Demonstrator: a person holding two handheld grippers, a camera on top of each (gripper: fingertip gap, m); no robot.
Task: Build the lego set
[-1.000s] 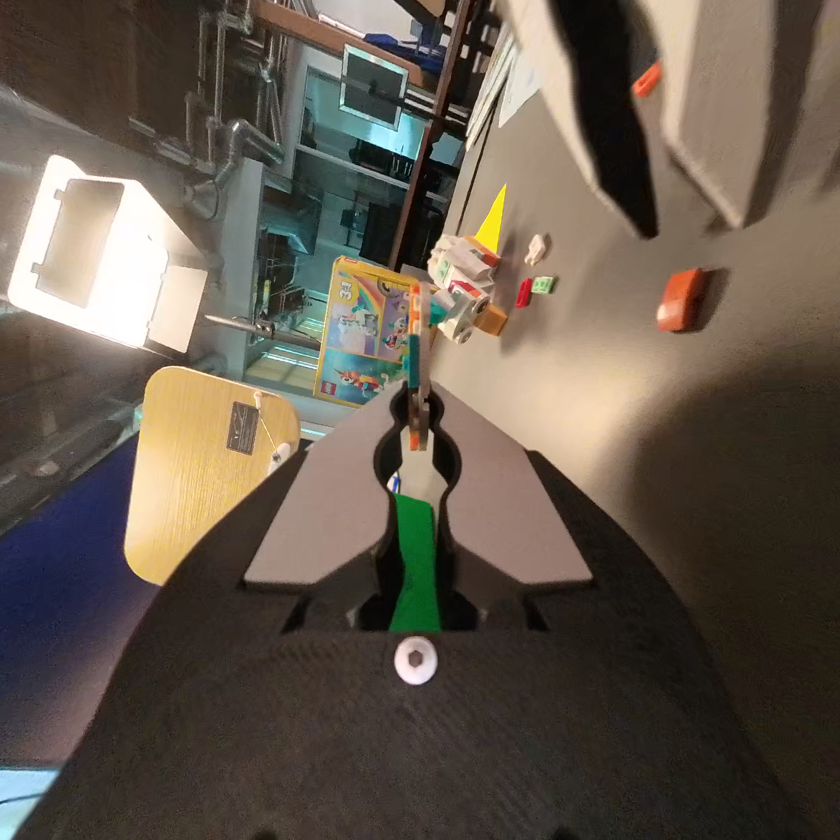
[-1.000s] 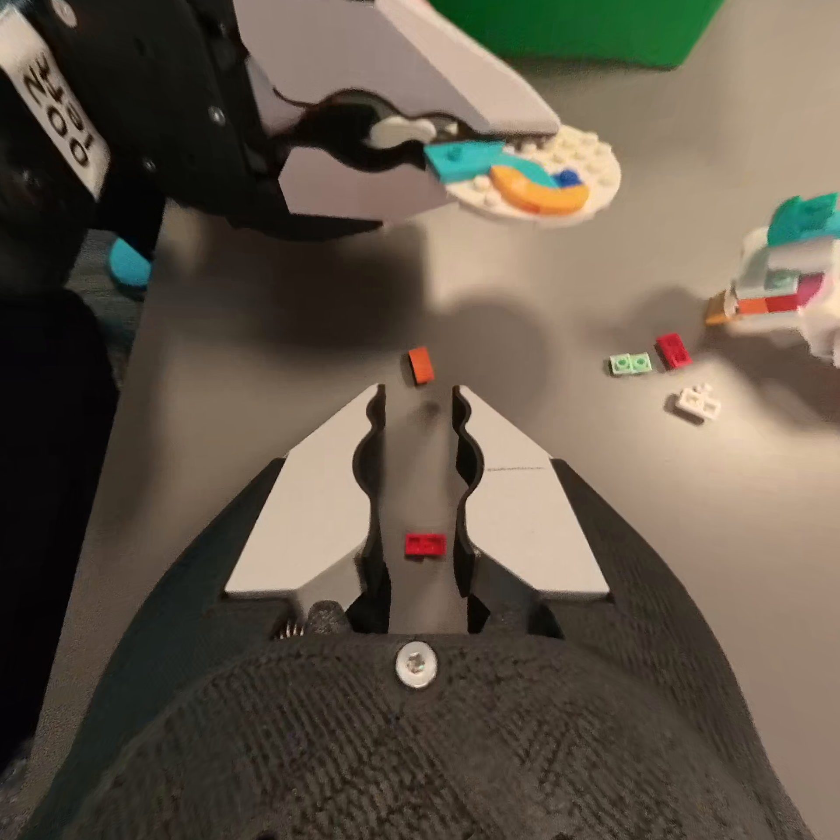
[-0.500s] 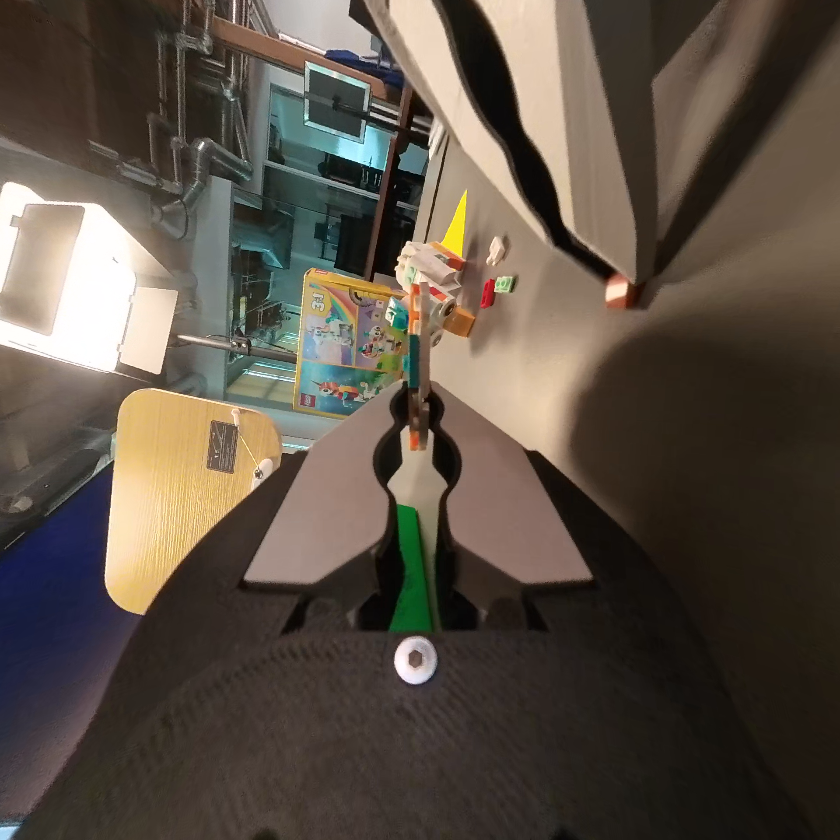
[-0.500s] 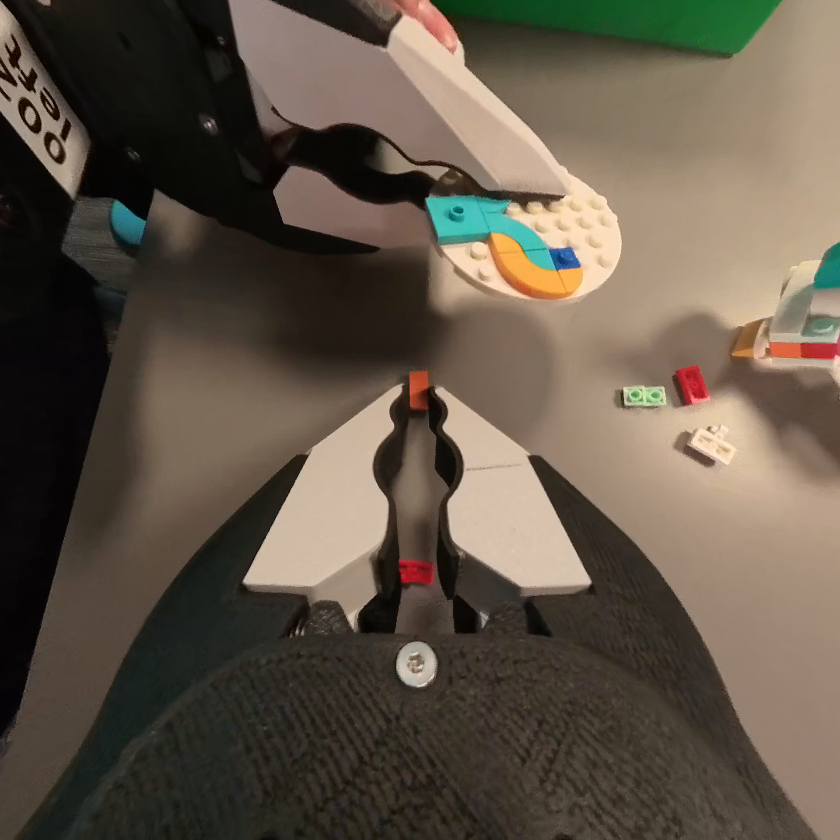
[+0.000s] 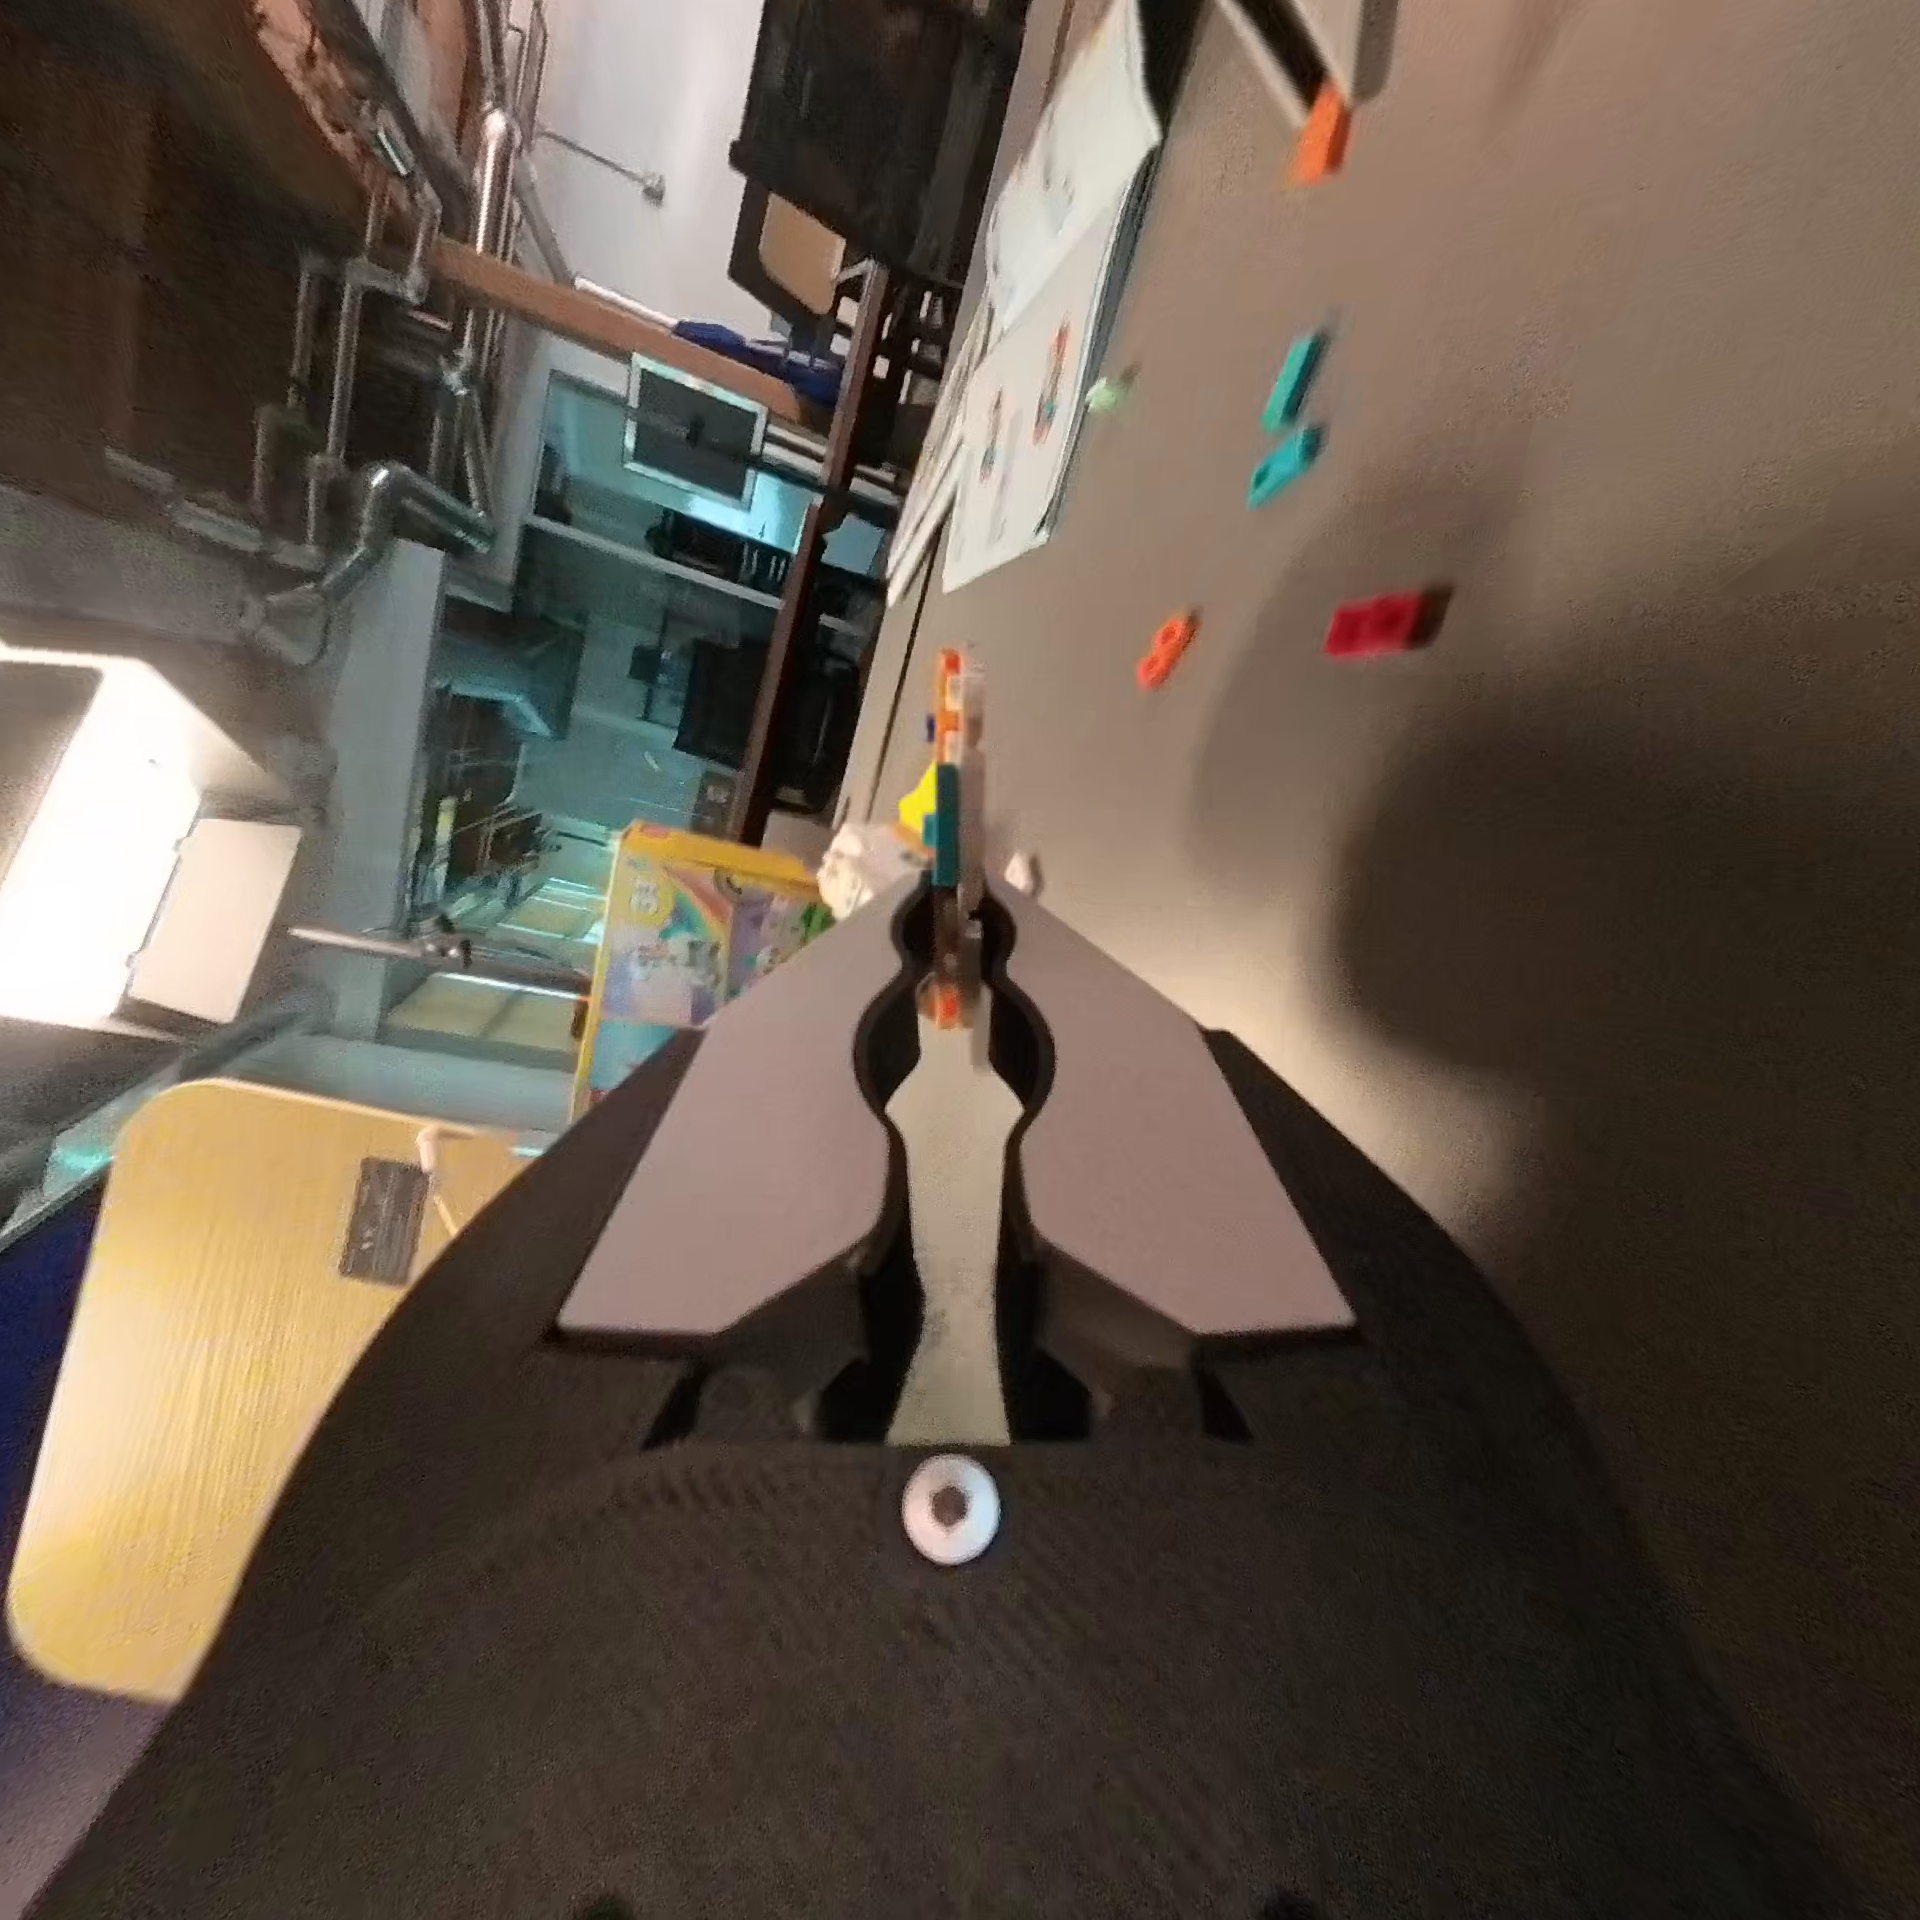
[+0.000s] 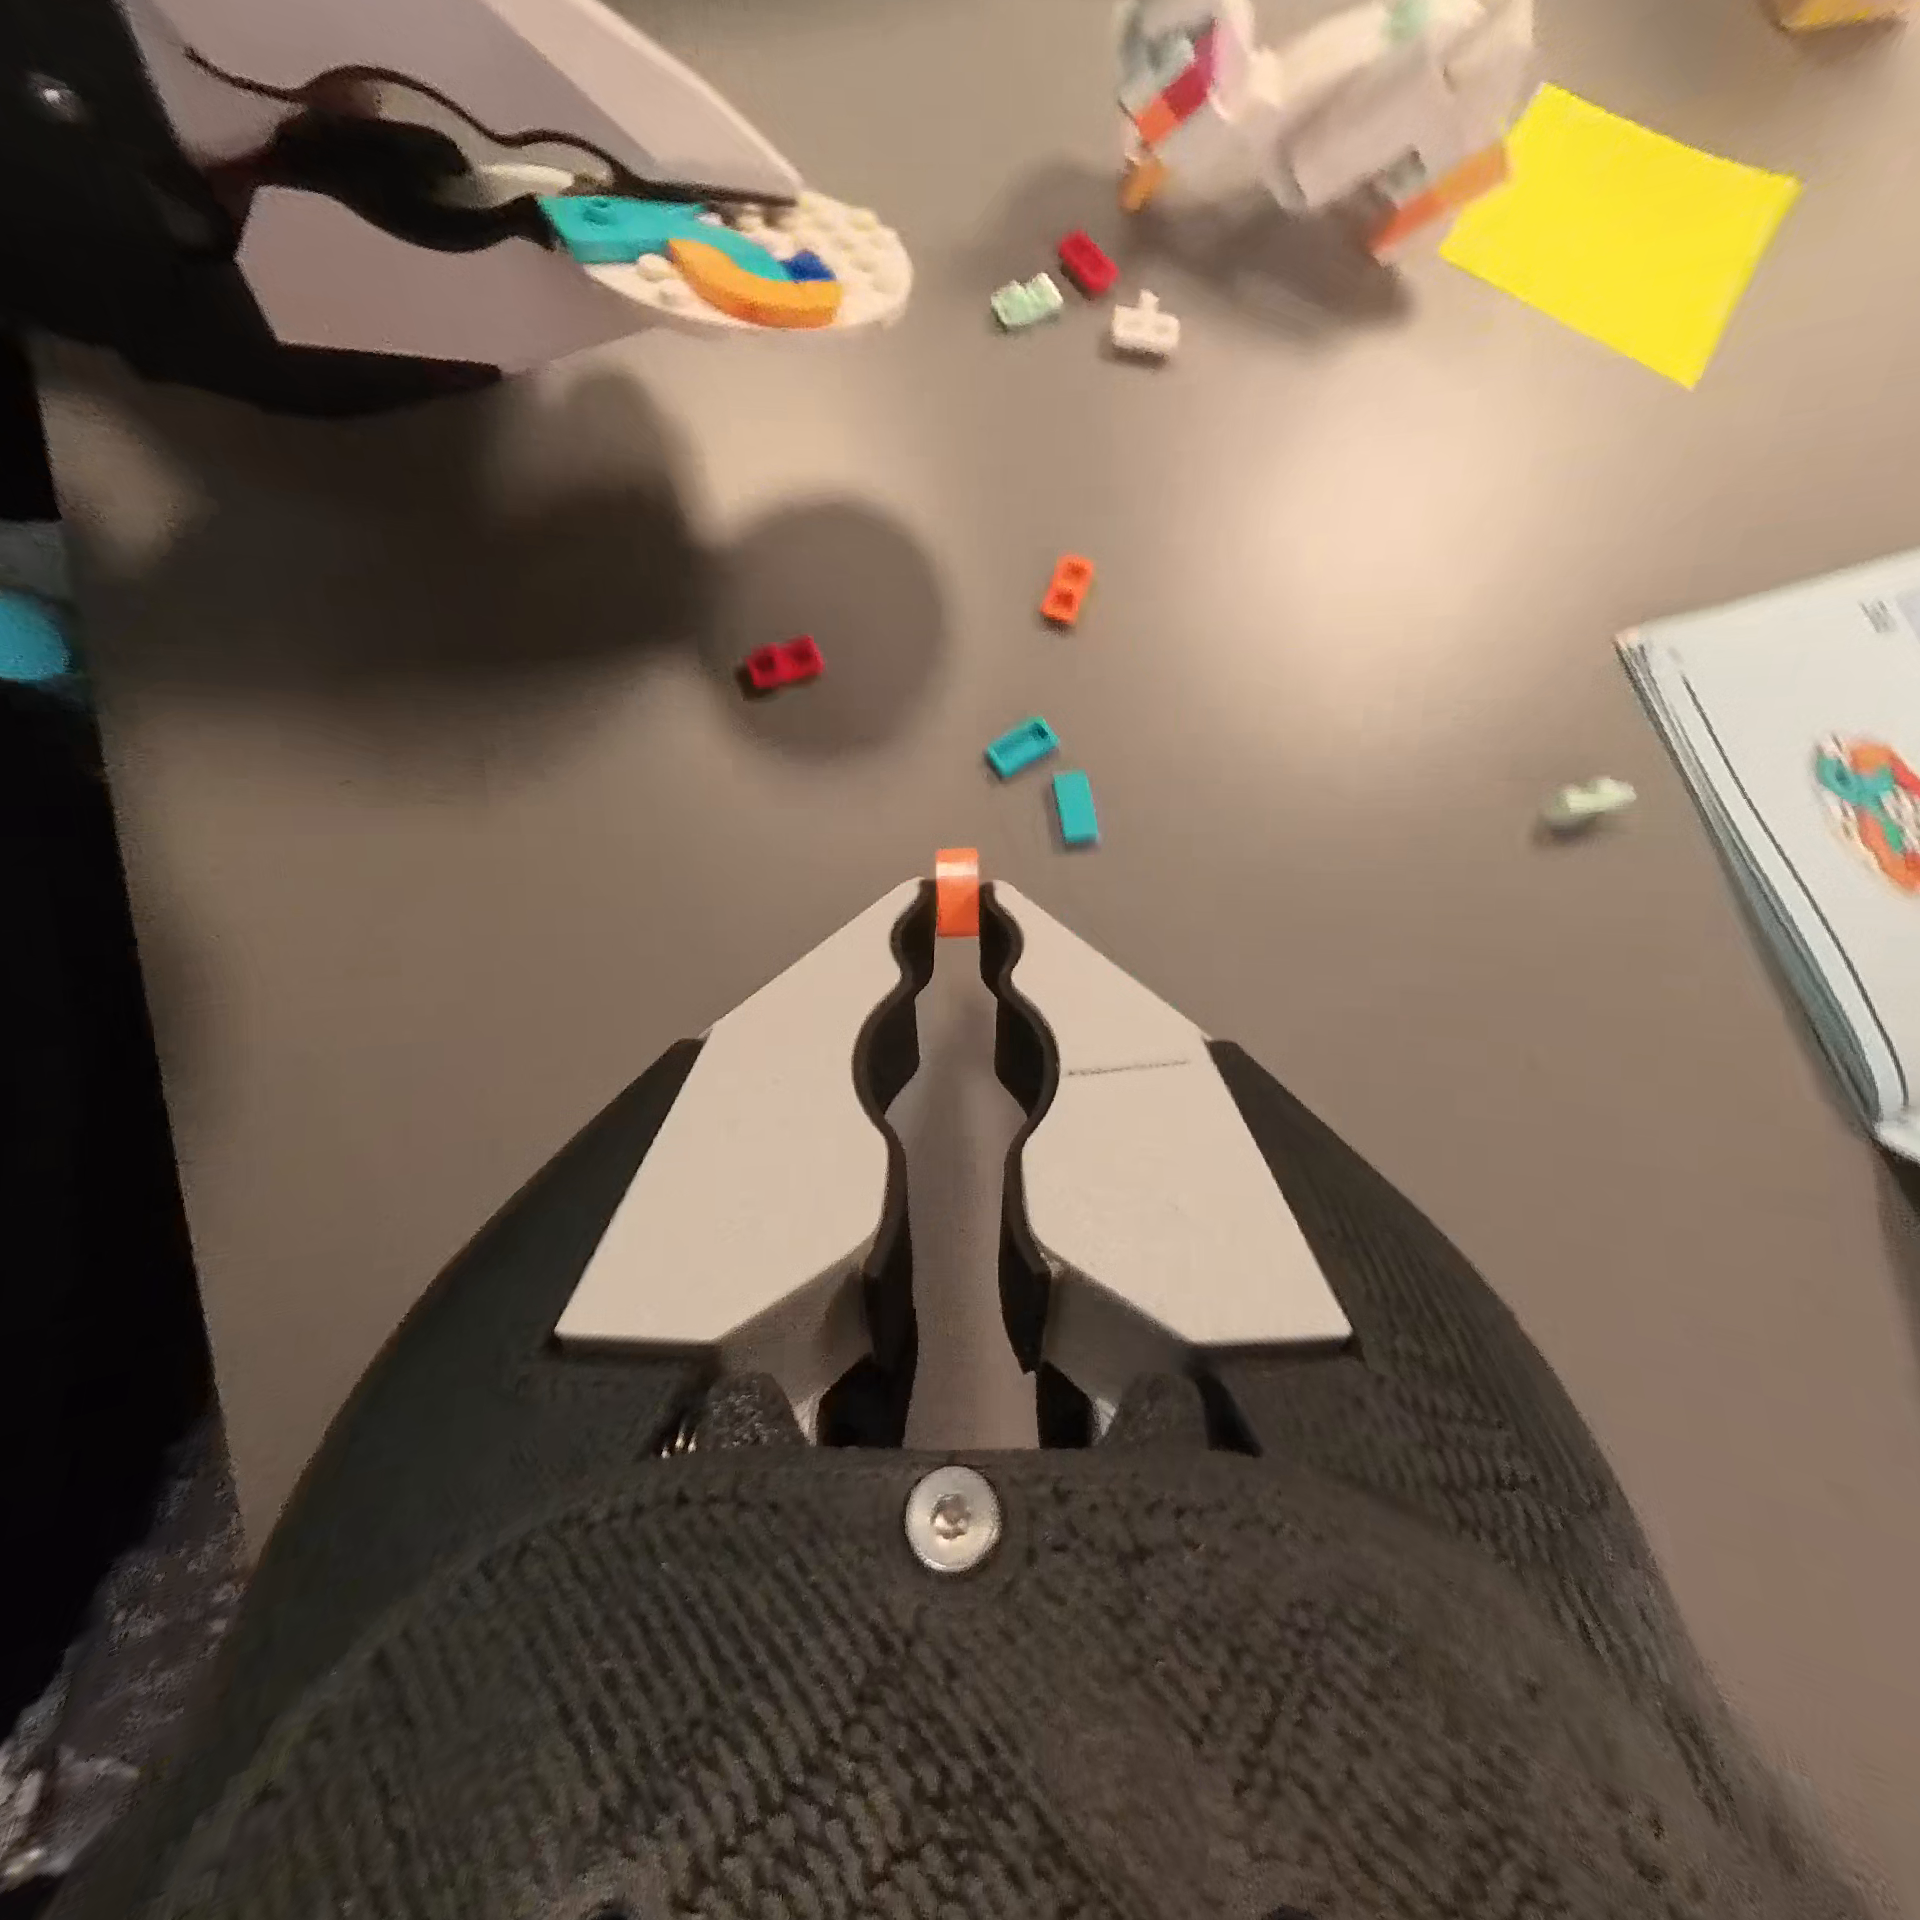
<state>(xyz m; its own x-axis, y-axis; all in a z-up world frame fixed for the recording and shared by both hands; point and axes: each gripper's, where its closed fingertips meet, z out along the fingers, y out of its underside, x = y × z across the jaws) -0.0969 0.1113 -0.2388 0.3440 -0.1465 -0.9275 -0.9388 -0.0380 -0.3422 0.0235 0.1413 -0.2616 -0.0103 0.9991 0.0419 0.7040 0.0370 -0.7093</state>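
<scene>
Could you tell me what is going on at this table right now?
A person is building a Lego set with two tools. The left hand-held gripper is shut on a round white plate carrying teal and orange curved pieces, held above the table. The right hand-held gripper pinches a small orange piece at its tips. Loose bricks, a half-built white model and an instruction booklet lie around.

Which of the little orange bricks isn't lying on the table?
The small orange piece pinched in the right gripper, lifted off the table. The other orange brick, with two holes, lies flat on the grey table farther ahead.
</scene>
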